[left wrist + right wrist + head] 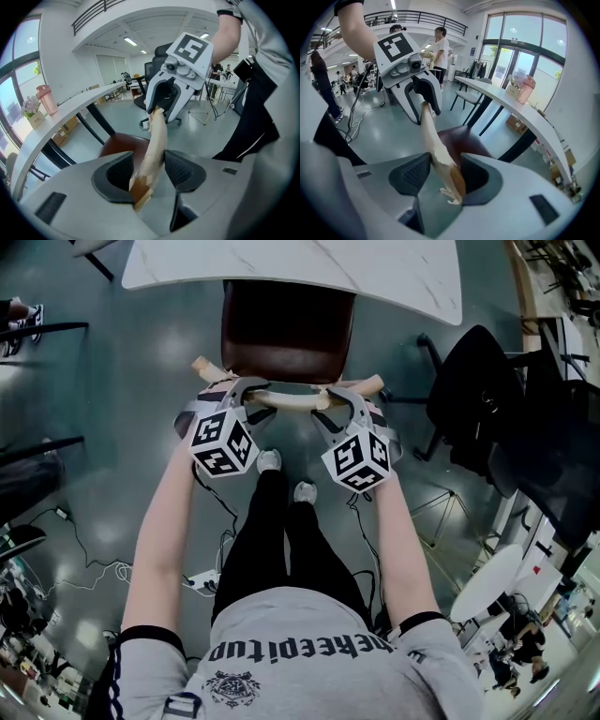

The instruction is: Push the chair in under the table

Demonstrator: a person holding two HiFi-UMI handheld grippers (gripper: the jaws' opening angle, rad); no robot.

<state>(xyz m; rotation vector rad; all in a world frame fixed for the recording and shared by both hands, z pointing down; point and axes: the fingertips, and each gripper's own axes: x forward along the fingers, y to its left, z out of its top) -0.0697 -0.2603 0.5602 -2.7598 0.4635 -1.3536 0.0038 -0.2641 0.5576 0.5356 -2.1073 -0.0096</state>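
Your left claw [147, 169] is pressed onto the pale wooden back rail [157, 136] of the chair [286, 334]. The rail runs up between the two ribbed pads, and as far as I can judge both pads lie against it. Your right claw [439, 176] pinches the same rail near its other end, again with a pad on each side. Each gripper view shows the other claw further along the rail, so you hold the two ends and leave the middle free.

I think this grip is chosen for steering. With one claw at each end you can push evenly, and the chair has less chance to turn on the smooth floor [141, 362]. The rail is also the highest and nearest part of the chair, so you can reach it while standing behind.

In the head view the claws are in the middle of the frame, with your feet just below them. The brown seat [119, 144] lies above them, and its far edge goes out of sight under the white desk [394, 268] at the top of the frame. So the chair seems partly in already, and most of the seat is not yet covered.

The next push probably has to go straight toward the desk, with equal force from both claws. If one side leads, the chair may swing toward the dark desk legs [513, 143].
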